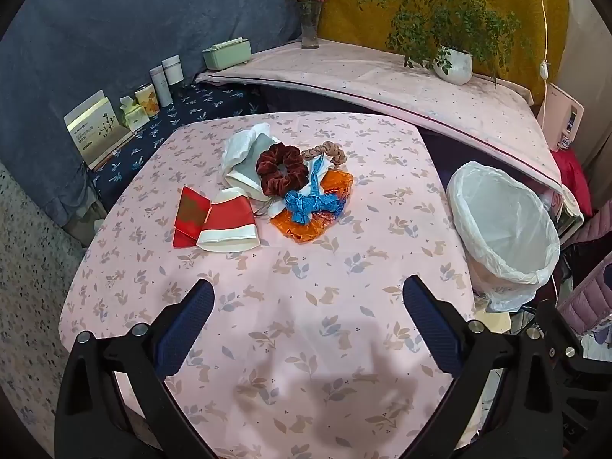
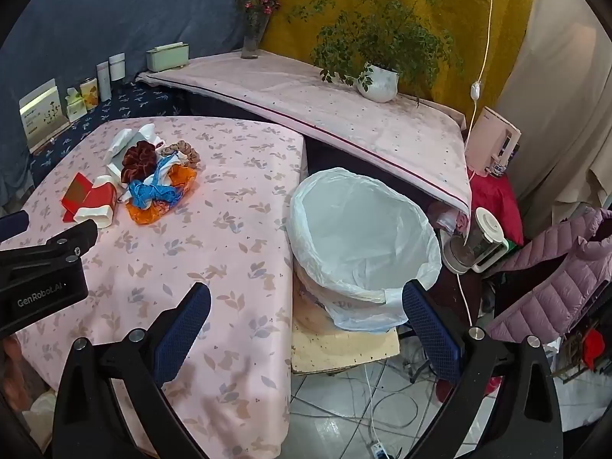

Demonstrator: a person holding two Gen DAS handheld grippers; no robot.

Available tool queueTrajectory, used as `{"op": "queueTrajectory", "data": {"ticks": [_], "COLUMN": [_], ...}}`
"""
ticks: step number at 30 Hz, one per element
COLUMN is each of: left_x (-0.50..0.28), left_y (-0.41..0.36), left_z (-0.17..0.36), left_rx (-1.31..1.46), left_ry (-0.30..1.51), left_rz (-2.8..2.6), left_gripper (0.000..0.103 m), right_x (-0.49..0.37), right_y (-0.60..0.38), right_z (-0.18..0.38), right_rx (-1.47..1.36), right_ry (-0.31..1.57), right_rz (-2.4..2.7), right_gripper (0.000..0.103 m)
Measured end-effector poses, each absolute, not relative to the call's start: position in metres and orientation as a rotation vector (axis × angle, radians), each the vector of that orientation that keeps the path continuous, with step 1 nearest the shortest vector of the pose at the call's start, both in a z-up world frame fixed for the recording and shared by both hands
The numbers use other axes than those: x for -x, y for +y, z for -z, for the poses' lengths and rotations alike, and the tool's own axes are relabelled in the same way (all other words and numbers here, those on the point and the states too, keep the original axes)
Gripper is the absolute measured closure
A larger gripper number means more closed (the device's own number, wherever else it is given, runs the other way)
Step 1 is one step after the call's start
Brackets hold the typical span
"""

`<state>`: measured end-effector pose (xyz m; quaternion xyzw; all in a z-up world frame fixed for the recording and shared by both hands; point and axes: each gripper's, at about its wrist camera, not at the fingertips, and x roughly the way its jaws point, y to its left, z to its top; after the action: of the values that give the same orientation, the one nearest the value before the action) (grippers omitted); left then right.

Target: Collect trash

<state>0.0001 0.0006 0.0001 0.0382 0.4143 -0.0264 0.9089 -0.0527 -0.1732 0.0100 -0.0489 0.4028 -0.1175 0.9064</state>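
A pile of trash lies on the pink tablecloth [image 1: 306,306]: a crushed red-and-white paper cup [image 1: 229,225], a red packet [image 1: 190,216], a grey-white cup [image 1: 244,168], a maroon scrunchie [image 1: 282,168], a beige scrunchie [image 1: 325,152], a blue ribbon [image 1: 310,202] and an orange wrapper [image 1: 321,210]. The bin with a white liner [image 1: 505,225] stands right of the table. My left gripper [image 1: 308,306] is open and empty, well short of the pile. My right gripper [image 2: 306,313] is open and empty, at the table's right edge before the bin [image 2: 363,237]. The pile also shows in the right wrist view [image 2: 153,179].
A pink-covered shelf [image 1: 382,76] behind holds a potted plant [image 1: 453,63] and a flower vase [image 1: 310,26]. Boxes and jars [image 1: 153,95] line the dark blue ledge at the left. A blender jug [image 2: 474,244], a purple jacket [image 2: 554,267] and cables [image 2: 375,401] lie right of the bin.
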Motion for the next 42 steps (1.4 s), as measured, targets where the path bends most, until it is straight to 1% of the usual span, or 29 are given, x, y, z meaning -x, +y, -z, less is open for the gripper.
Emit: {"op": "queueTrajectory", "data": {"ticks": [7, 8, 14, 17, 42], "left_x": [-0.001, -0.001, -0.003, -0.005, 0.006], "left_y": [0.002, 0.003, 0.002, 0.003, 0.004], "left_z": [0.0, -0.007, -0.003, -0.002, 0.001], "left_rx": [-0.073, -0.071, -0.082, -0.083, -0.084], "left_ry": [0.858, 0.858, 0.868, 0.871, 0.832], "left_rz": [0.052, 0.054, 0.066, 0.063, 0.051], "left_gripper": [0.009, 0.009, 0.009, 0.009, 0.008], "right_x": [0.053, 0.053, 0.054, 0.054, 0.053], "right_y": [-0.173, -0.173, -0.17, -0.173, -0.167], "right_z": [-0.01, -0.011, -0.017, -0.011, -0.012], "right_rx": [0.111, 0.11, 0.111, 0.109, 0.109], "right_ry": [0.841, 0.841, 0.839, 0.843, 0.849], "right_rz": [0.25, 0.251, 0.25, 0.247, 0.241], "right_gripper": [0.007, 0.007, 0.007, 0.007, 0.007]}}
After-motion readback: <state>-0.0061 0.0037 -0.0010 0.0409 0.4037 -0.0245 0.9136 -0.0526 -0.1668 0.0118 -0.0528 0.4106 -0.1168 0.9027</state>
